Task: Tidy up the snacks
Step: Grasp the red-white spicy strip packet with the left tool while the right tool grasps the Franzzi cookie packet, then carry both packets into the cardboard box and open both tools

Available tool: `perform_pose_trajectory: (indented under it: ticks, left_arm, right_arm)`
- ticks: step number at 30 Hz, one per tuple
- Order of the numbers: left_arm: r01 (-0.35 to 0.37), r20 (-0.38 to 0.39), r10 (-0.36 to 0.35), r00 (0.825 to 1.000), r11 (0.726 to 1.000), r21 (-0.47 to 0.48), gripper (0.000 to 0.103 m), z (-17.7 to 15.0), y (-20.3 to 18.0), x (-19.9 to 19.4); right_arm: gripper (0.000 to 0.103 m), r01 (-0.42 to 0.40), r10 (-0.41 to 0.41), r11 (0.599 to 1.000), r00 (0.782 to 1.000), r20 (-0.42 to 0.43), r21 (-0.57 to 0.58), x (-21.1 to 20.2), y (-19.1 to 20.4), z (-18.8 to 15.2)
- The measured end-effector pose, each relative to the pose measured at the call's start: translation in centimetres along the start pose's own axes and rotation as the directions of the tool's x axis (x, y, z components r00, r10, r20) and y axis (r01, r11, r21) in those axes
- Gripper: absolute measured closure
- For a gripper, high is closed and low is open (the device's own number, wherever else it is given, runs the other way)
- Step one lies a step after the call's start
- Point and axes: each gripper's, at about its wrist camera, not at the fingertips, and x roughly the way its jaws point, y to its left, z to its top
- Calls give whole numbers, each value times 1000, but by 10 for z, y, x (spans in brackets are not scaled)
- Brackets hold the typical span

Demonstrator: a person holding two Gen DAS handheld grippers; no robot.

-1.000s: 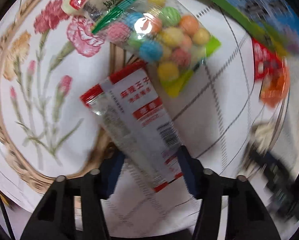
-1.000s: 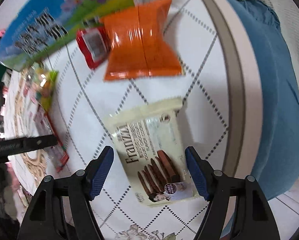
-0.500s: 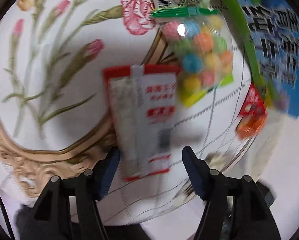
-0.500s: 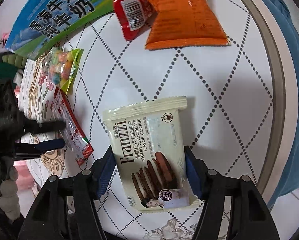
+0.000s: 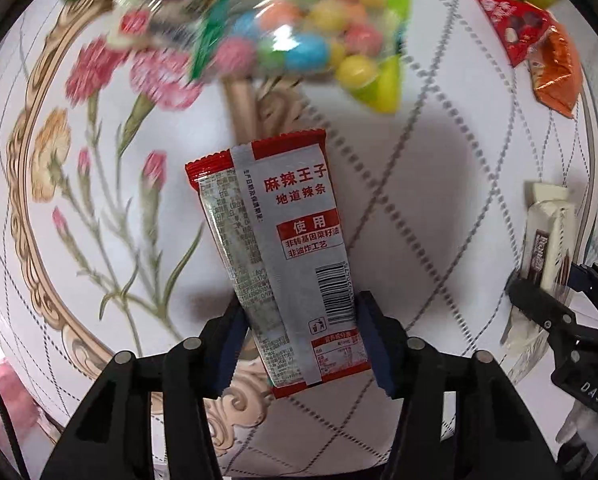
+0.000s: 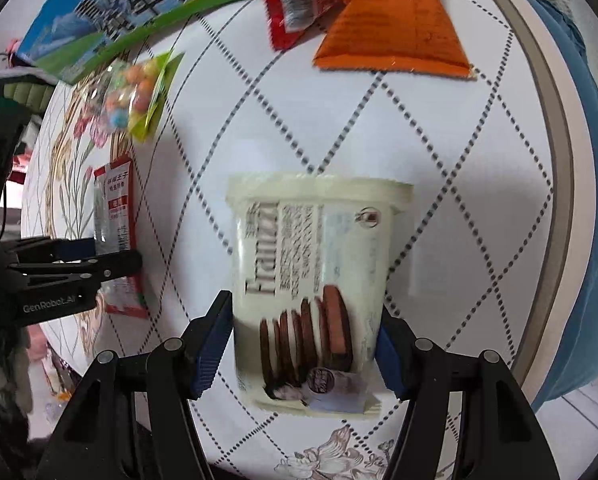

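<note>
Left gripper, jaws just closing, clamps the red spicy-strip packet; right gripper clamps the cream cookie packet (both above the tablecloth)

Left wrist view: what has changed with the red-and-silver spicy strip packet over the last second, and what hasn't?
The left gripper has just closed its jaws onto the spicy strip packet, which now looks lifted and upright. The right gripper closed slightly on the Franzzi cookie pack. The candy ball bag stays on the table.
</note>
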Motion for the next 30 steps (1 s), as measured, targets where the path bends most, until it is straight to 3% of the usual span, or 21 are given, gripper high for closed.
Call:
perform_pose_trajectory:
  ticks: [4, 7, 8, 12, 17, 24, 30]
  left_arm:
    - [106, 13, -105, 994, 983, -150, 47, 0, 18, 6]
    - [134, 55, -125, 991, 960, -246, 48, -3, 32, 5]
    - [141, 32, -137, 990, 951, -275, 49, -8, 37, 4]
    - [80, 67, -68, 995, 980, -184, 59, -14, 35, -11]
    - [55, 104, -44, 994, 993, -100, 60, -25, 10, -33]
    - [131, 172, -120, 978, 990, -51, 60, -29, 18, -107]
    - [172, 280, -163, 946, 985, -7, 60, -13, 22, -176]
  right_arm:
    - [35, -9, 8, 999, 1000, 13, 49, 7, -3, -1]
    - [35, -7, 5, 998, 999, 32, 63, 10, -5, 3]
    - [35, -3, 1, 998, 999, 36, 62, 11, -6, 4]
    - [41, 25, -27, 999, 997, 67, 25, 9, 3, 5]
    - [43, -6, 5, 1000, 996, 90, 5, -4, 8, 0]
    - [46, -81, 82, 997, 988, 134, -13, -34, 21, 3]
    - [46, -163, 161, 987, 969, 187, -4, -64, 29, 18]
